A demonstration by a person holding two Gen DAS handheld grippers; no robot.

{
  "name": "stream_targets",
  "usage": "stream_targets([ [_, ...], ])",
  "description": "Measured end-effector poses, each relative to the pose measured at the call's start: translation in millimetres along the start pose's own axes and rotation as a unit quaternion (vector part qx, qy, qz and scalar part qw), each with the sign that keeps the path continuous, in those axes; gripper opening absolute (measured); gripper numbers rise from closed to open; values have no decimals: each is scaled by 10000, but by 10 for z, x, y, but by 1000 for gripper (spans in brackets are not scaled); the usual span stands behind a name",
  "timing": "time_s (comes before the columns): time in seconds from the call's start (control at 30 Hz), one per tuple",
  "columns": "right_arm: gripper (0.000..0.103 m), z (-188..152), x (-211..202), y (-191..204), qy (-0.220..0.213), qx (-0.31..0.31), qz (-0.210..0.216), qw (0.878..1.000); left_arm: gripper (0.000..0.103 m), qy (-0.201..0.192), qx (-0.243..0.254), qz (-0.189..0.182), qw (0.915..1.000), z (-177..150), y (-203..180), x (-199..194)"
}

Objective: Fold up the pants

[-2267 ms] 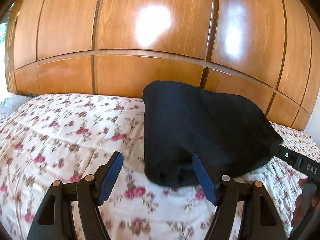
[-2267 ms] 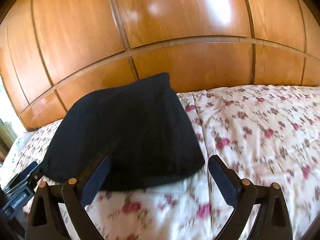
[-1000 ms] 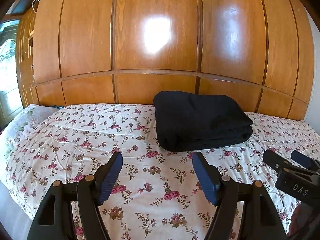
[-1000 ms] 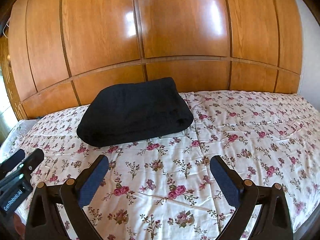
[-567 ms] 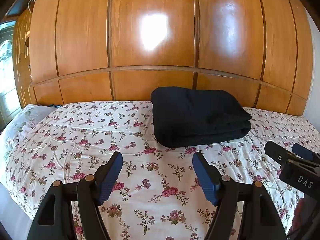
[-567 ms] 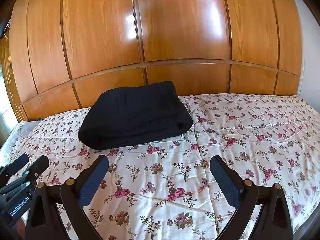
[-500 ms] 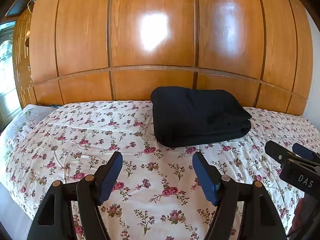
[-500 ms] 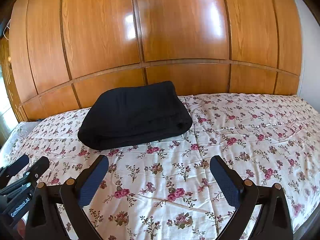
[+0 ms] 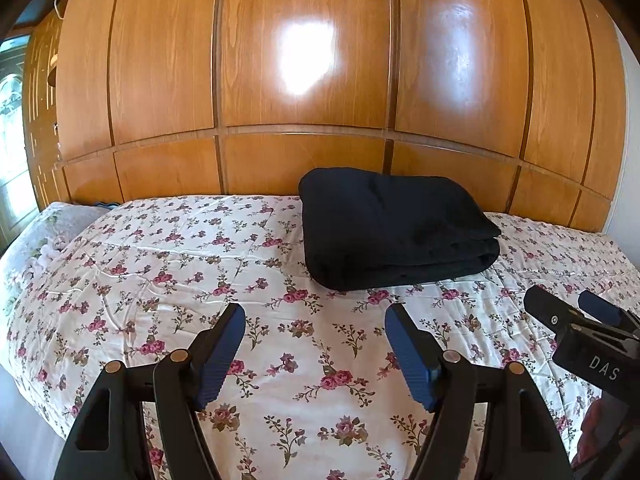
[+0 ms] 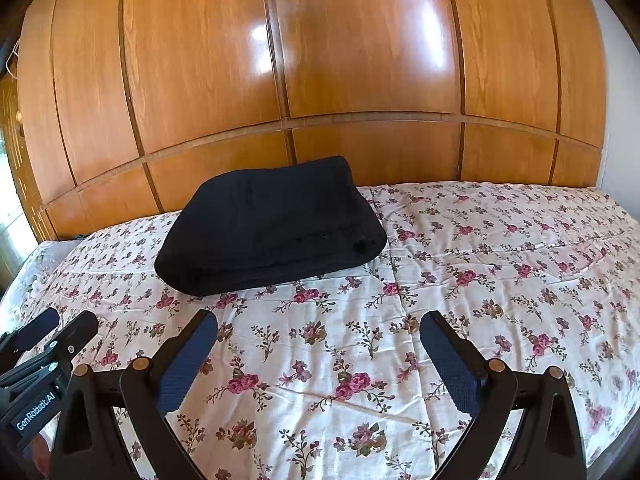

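Observation:
The black pants lie folded into a thick rectangular stack on the flowered bedspread, close to the wooden panel wall. My left gripper hovers open well short of the stack, with nothing between its blue pads. My right gripper is also open and empty, held back from the stack's near edge. Each gripper shows at the side of the other's view: the right gripper at the left wrist view's right edge, the left gripper at the right wrist view's lower left.
Glossy wooden panels rise behind the bed. A pale pillow lies at the bed's left end by a window. The bedspread stretches bare to the right of the stack, up to a white wall.
Both grippers have pulled back from the folded pants, which they were close against 2.3 s ago. Over the last half second almost nothing has moved.

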State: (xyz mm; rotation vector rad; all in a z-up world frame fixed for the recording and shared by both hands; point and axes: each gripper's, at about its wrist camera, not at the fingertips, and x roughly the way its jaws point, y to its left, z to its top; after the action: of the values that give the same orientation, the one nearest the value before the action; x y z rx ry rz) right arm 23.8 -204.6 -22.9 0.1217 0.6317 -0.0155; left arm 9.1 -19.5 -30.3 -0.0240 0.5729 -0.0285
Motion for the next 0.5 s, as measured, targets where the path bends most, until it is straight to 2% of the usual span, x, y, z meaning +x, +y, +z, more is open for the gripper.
stream_targets([
  [0.27,102,-4,6,-1,16,12,18,10000,73,81,-90,-41,9999,-5,13,25],
  [0.5,102,-11,20,9,48,49,31,10000,73,99,-73,66,9999,-21,29,53],
])
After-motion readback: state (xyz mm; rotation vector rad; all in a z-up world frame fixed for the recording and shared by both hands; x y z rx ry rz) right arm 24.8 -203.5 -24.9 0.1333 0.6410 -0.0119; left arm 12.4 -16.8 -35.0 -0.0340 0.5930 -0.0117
